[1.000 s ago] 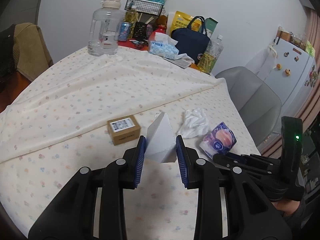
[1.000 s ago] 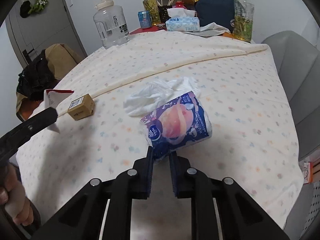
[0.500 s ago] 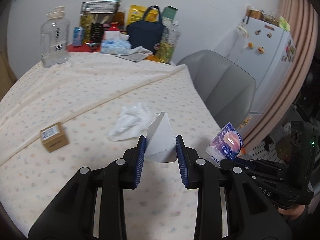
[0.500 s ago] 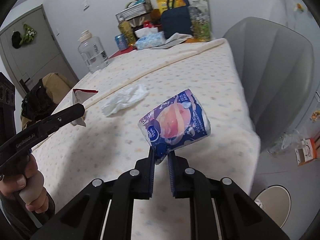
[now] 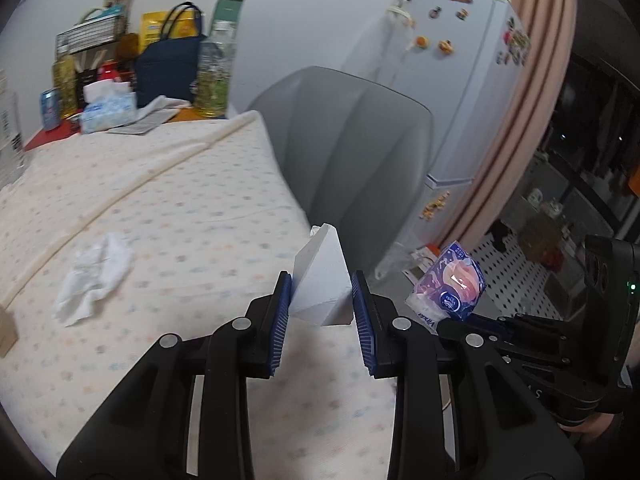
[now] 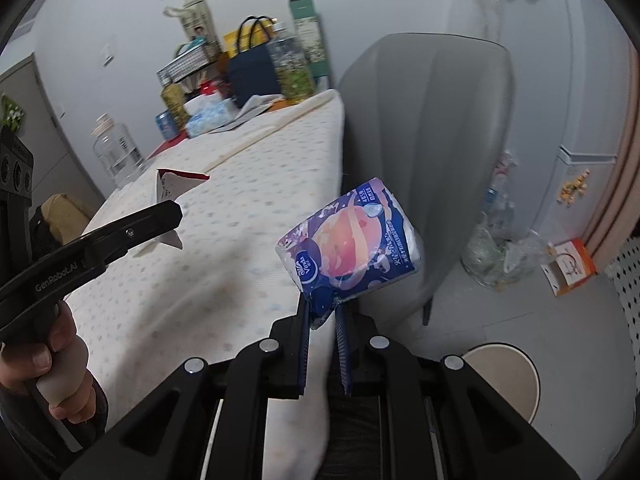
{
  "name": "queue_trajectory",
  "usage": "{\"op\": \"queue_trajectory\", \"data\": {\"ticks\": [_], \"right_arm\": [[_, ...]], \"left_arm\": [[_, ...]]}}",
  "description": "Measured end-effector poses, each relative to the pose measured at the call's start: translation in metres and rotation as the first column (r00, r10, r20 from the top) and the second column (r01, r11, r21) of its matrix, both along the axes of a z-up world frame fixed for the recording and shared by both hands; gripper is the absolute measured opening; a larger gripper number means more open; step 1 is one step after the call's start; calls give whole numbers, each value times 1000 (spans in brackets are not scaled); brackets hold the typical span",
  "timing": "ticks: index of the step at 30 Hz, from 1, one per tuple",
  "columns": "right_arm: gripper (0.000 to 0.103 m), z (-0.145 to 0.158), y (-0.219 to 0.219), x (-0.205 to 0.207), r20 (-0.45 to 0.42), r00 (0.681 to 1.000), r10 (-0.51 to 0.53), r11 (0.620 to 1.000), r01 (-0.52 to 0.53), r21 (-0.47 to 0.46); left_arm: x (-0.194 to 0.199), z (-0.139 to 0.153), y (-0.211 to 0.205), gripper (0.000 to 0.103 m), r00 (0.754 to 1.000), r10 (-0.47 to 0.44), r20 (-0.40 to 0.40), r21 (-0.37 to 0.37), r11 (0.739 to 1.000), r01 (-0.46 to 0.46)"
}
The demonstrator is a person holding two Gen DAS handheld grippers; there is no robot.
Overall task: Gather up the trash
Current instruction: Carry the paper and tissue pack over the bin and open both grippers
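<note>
My left gripper (image 5: pixel 322 286) is shut on a white folded carton (image 5: pixel 319 280) and holds it in the air over the table's right edge; the carton also shows in the right wrist view (image 6: pixel 170 192). My right gripper (image 6: pixel 322 310) is shut on a purple tissue pack (image 6: pixel 352 244), held beyond the table edge in front of the grey chair; the pack also shows in the left wrist view (image 5: pixel 450 286). A crumpled white tissue (image 5: pixel 94 274) lies on the tablecloth. A round bin lid (image 6: pixel 502 374) sits on the floor at the lower right.
A grey chair (image 5: pixel 352 148) stands at the table's right side. A white fridge (image 5: pixel 460 92) and a pink curtain (image 5: pixel 532 112) are behind it. Bottles, a navy bag (image 5: pixel 168 68) and a tissue box (image 5: pixel 106 110) crowd the far table end. A small brown box (image 5: pixel 6 332) is at the left.
Both grippers have swung right, away from the table's middle toward its right edge and the chair, each still holding its item. The floor and the round bin lid have come into view.
</note>
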State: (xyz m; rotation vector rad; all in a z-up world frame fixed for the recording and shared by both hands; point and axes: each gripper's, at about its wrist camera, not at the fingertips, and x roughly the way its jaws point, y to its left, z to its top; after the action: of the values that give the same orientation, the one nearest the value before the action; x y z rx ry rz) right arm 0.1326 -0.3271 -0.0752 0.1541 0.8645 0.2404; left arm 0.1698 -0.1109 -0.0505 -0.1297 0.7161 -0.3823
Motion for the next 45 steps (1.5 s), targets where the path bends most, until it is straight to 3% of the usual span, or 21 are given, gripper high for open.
{"op": "queue_trajectory", "data": {"ticks": [15, 31, 34, 37, 40, 45], "right_arm": [[13, -63, -120, -18, -126, 970, -210, 977, 212, 2], [14, -99, -195, -34, -170, 923, -346, 935, 355, 26], [21, -111, -205, -33, -185, 913, -365, 924, 379, 46], [53, -126, -209, -30, -202, 889, -411, 908, 419, -2], [53, -135, -216, -35, -229, 874, -429, 894, 446, 29], [56, -124, -228, -46, -200, 865, -460, 881, 473, 19]], "left_arm": [[14, -30, -117, 31, 978, -195, -75, 91, 975, 202], [30, -67, -210, 31, 936, -315, -158, 146, 930, 337], [30, -71, -219, 31, 931, -323, -169, 154, 924, 349], [31, -74, -223, 31, 928, -328, -178, 161, 920, 356], [31, -77, -226, 31, 926, -332, -183, 172, 916, 362], [34, -82, -233, 31, 918, -345, -196, 172, 910, 379]]}}
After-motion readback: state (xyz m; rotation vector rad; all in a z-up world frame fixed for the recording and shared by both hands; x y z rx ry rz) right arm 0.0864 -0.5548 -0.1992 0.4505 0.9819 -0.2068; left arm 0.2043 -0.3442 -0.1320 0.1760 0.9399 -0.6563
